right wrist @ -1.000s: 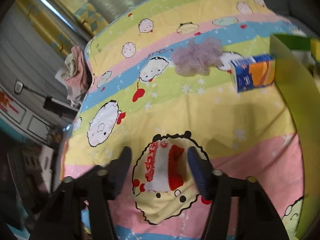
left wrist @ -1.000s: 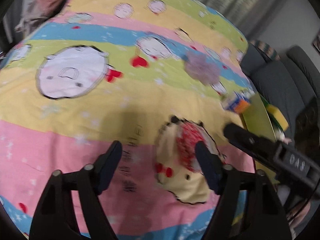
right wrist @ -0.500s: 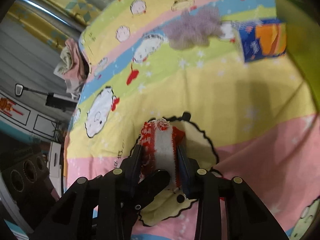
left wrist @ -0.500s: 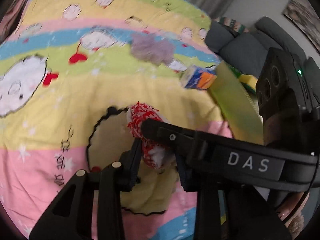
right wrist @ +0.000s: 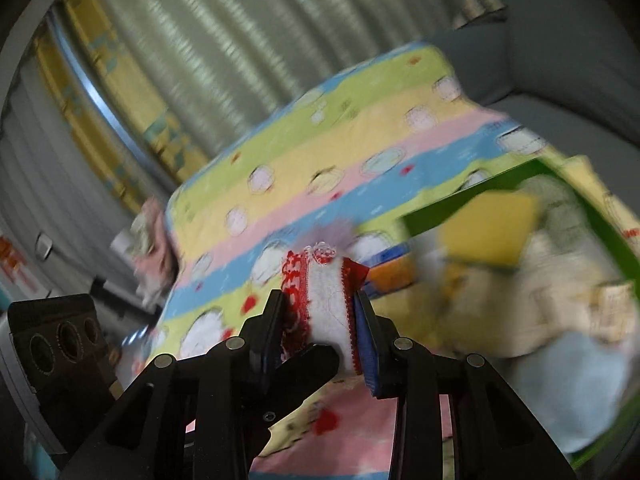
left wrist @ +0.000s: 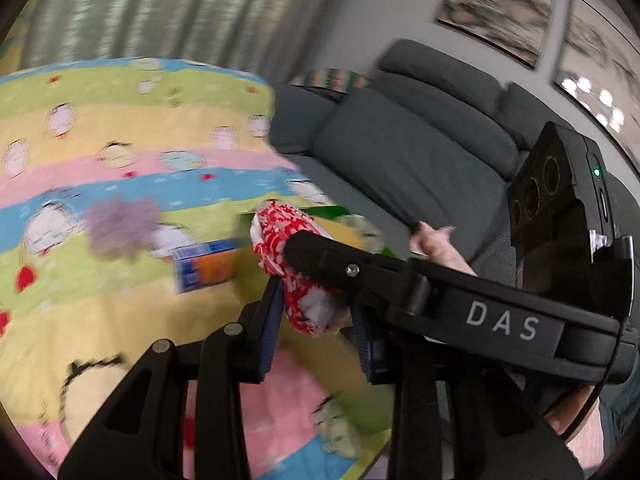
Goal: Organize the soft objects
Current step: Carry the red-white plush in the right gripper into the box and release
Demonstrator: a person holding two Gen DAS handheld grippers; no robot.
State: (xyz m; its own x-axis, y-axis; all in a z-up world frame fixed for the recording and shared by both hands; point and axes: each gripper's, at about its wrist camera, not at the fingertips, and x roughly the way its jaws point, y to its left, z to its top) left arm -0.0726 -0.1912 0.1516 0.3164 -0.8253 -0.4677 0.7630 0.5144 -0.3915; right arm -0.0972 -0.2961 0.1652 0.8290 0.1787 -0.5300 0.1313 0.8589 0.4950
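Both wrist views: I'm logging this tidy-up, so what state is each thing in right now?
red-and-white cloth: bunched, lifted off the bedsheet, clamped from two sides.
left gripper: shut on the cloth.
right gripper: shut on the cloth.
green box: open-topped, already holding soft items.
purple fluffy piece: lying loose on the bedsheet.
blue-and-orange carton: lying on the bedsheet.

The bedsheet [left wrist: 120,152] serves as landmark. On it lie a fluffy pom-pom [left wrist: 120,226] and, just nearer the camera and to its right, a small carton [left wrist: 206,266]. An open box [right wrist: 592,216] sits at the sheet's right edge, with a sponge [right wrist: 486,228] and other blurred soft items in it. A sofa [left wrist: 400,148] stands beyond the sheet's right side. Bunched cloth [right wrist: 154,248] lies at its left edge, curtains [right wrist: 208,60] behind.
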